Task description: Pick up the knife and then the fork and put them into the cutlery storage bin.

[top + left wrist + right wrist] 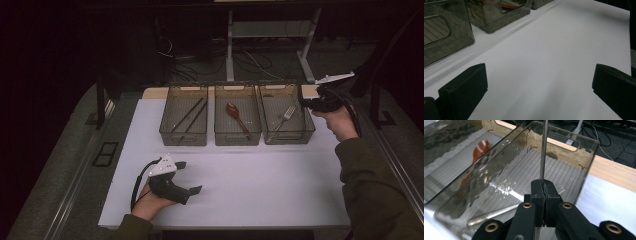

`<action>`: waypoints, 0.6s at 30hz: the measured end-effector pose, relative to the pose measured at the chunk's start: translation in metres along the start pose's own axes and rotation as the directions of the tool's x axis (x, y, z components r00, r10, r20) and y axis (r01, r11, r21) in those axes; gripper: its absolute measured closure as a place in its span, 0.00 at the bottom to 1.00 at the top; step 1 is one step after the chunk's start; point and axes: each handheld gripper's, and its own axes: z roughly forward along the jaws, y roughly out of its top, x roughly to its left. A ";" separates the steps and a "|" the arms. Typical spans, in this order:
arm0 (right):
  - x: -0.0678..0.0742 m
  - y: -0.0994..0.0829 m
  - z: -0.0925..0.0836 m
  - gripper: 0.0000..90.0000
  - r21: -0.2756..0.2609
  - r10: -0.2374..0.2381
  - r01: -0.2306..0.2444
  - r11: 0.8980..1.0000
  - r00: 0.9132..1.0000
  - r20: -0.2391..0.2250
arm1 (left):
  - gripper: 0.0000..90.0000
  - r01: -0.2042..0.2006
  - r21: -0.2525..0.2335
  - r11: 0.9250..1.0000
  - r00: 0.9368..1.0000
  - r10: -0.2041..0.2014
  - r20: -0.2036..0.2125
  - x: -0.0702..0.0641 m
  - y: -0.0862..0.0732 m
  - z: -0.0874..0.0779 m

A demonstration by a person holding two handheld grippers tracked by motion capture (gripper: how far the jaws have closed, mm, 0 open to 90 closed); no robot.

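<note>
My right gripper (pixel 544 187) is shut on a thin silver metal utensil handle (pixel 544 150) that stands up from its jaws; the far end is cut off at the top of the right gripper view. In the high view this gripper (pixel 304 102) hovers at the right rim of the right-hand clear bin (pixel 306 131). A silver fork (pixel 285 116) lies in that bin, and its handle (pixel 494 213) shows just beyond the jaws. My left gripper (pixel 191 176) rests at the table's front left, open, with bare white table between its fingers (pixel 464 90).
Three clear bins stand in a row at the back of the white table (pixel 250 185). The left bin (pixel 184 137) holds black chopsticks (pixel 187 116). The middle bin (pixel 237 137) holds a red-brown spoon (pixel 236 114). A wooden edge (pixel 614 173) runs behind the bins.
</note>
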 end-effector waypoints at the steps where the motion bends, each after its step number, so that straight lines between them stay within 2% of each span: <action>1: 0.001 0.001 0.005 0.97 0.002 -0.001 0.001 1.000 1.000 0.003 | 0.00 0.001 0.000 1.000 1.000 -0.001 0.000 0.000 0.000 0.000; 6: 0.006 0.009 0.028 0.97 0.035 -0.018 0.018 0.999 1.000 0.022 | 0.00 -0.002 0.000 1.000 1.000 0.002 0.004 0.000 0.000 0.000; 11: 0.012 0.016 0.048 0.97 0.094 -0.043 0.039 0.995 0.998 0.045 | 0.00 -0.007 0.007 1.000 1.000 0.006 0.007 0.000 0.000 0.001; 15: 0.017 0.016 0.059 0.96 0.124 -0.051 0.043 0.991 0.997 0.061 | 0.00 -0.006 0.008 1.000 1.000 0.005 0.010 -0.001 0.000 0.001; 18: 0.018 0.014 0.063 0.92 0.123 -0.040 0.034 0.992 0.998 0.048 | 0.00 -0.006 0.009 1.000 1.000 0.006 0.010 -0.001 0.000 0.001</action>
